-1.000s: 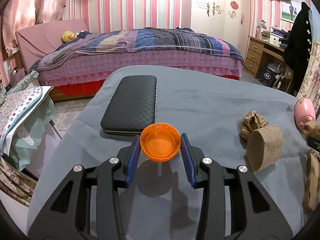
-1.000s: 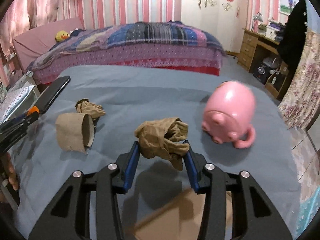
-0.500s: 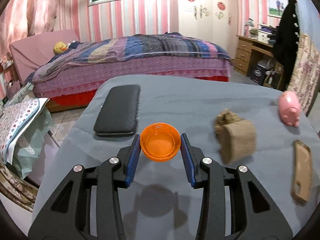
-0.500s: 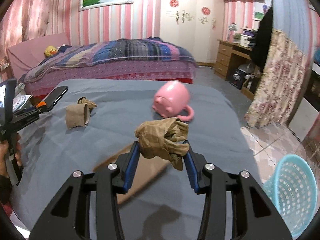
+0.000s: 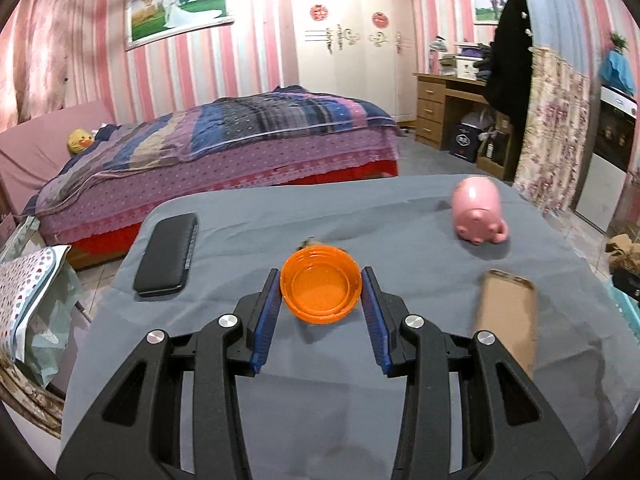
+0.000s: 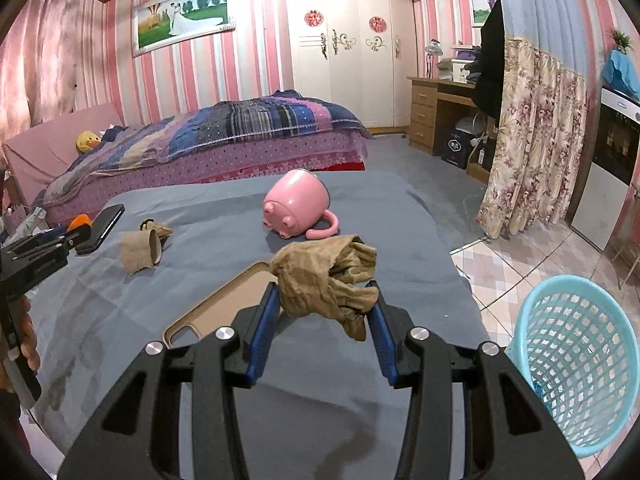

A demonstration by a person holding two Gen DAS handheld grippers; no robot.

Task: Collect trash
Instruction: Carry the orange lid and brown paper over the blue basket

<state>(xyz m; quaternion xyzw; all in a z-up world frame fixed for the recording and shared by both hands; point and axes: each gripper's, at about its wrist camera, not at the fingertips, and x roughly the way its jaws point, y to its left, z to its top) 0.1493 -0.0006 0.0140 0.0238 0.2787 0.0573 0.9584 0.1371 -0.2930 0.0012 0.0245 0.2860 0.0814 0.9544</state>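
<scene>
Carrying trash: left claw clamps orange lid, right claw pinches crumpled paper. Risk: loose paper slips before basket.

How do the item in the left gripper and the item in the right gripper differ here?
The left gripper holds an orange lid: rigid, round and glossy, its hollow side facing the camera. The right gripper holds a wad of brown paper: soft, crumpled and matte, with a tail hanging below the fingers. The lid fits neatly between the fingers; the paper bulges above them. Both are clamped and lifted clear of the grey tablecloth.
</scene>
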